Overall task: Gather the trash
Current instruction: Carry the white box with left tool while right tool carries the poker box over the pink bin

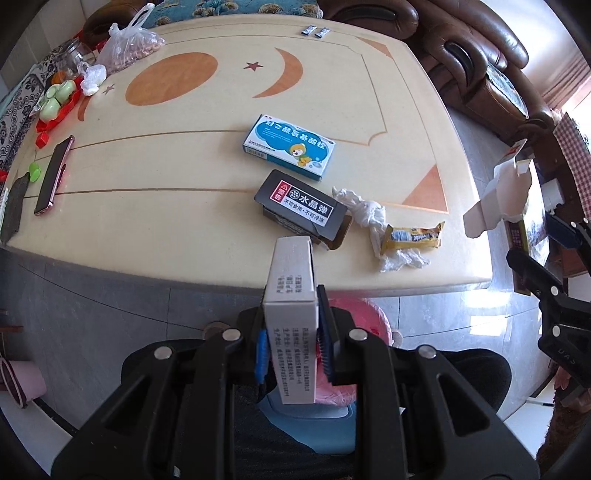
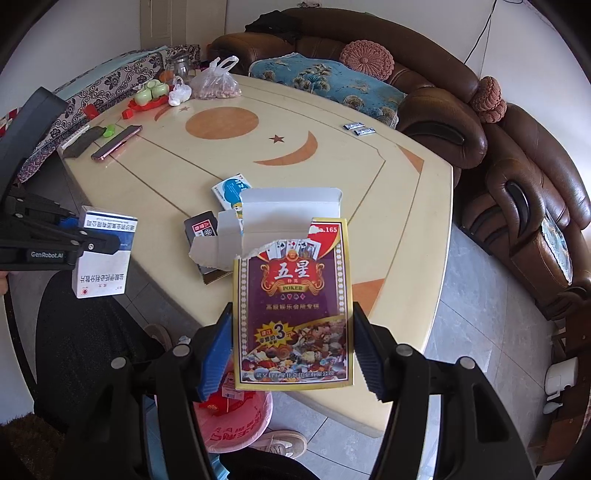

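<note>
My left gripper (image 1: pixel 291 332) is shut on a white medicine box (image 1: pixel 291 295), held off the near table edge above a pink bin (image 1: pixel 354 317); the box also shows in the right wrist view (image 2: pixel 103 254). My right gripper (image 2: pixel 291 350) holds a torn-open poker card box (image 2: pixel 293 295) between its jaws, above the pink bin (image 2: pixel 236 417); a slight gap shows on both sides. On the table (image 1: pixel 184 177) lie a blue medicine box (image 1: pixel 290 147), a black box (image 1: pixel 301 205), crumpled white tissue (image 1: pixel 365 214) and a yellow snack wrapper (image 1: pixel 413 236).
A phone (image 1: pixel 53 175), a bag of nuts (image 1: pixel 129 44), a red tray with green cups (image 1: pixel 55 99) and two small sachets (image 1: pixel 316 31) sit on the table. A brown leather sofa (image 2: pixel 517 177) surrounds the far and right sides.
</note>
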